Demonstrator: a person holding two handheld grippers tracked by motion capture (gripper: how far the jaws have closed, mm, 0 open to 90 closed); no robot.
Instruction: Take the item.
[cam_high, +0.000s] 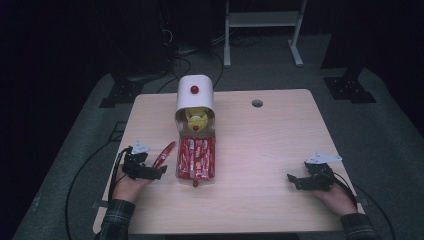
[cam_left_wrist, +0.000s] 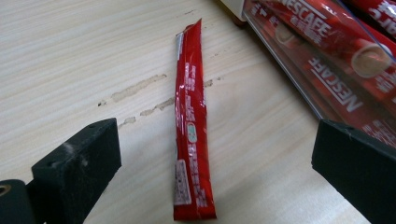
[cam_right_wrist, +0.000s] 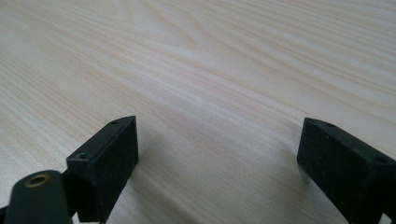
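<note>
A slim, glossy red foil coffee sachet (cam_left_wrist: 192, 126) lies flat on pale woodgrain table (cam_left_wrist: 70, 56), lower centre, between the released left gripper (cam_left_wrist: 219, 163) jaws; the right gripper (cam_right_wrist: 217, 154) is spread over bare wood.

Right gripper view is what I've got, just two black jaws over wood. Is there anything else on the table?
Observer: Yes. A white dispenser stands at the far middle of the table, with a clear tray of red sachets in front of it.
Operator: Is any sachet out of the tray?
Observer: One loose red stick lies flat on the wood, just left of the tray.
Operator: Is the other gripper holding it?
Observer: No. The left gripper is open, with a jaw on either side of the stick, neither touching it.
</note>
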